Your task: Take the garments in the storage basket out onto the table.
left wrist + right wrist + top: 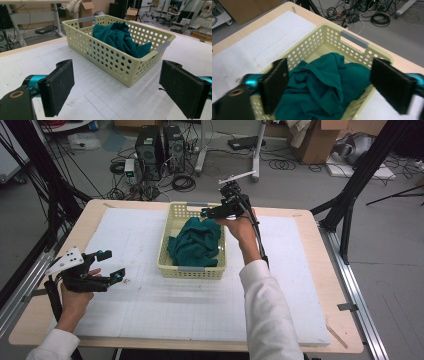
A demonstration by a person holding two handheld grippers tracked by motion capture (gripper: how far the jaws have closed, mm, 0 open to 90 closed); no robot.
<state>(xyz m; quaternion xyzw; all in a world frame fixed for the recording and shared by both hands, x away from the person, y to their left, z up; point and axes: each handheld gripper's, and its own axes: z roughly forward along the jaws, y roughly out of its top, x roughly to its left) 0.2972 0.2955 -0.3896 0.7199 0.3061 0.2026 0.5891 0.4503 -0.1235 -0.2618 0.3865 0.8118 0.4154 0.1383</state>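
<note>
Left hand-held gripper (107,265) resting low over the white mat (150,305) at the bench's (30,320) near left corner, jaws spread and gripping nothing. Farther off, teal cloth (195,242) lying crumpled inside the pale yellow basket (192,271). Right hand-held gripper (212,212) hovering above the basket's far right corner, jaws spread, touching nothing.

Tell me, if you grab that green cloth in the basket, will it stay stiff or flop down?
The green cloth would probably flop and drape: it lies crumpled in soft folds. It looks light, so the basket likely stays put, though a fold might catch its rim.
</note>
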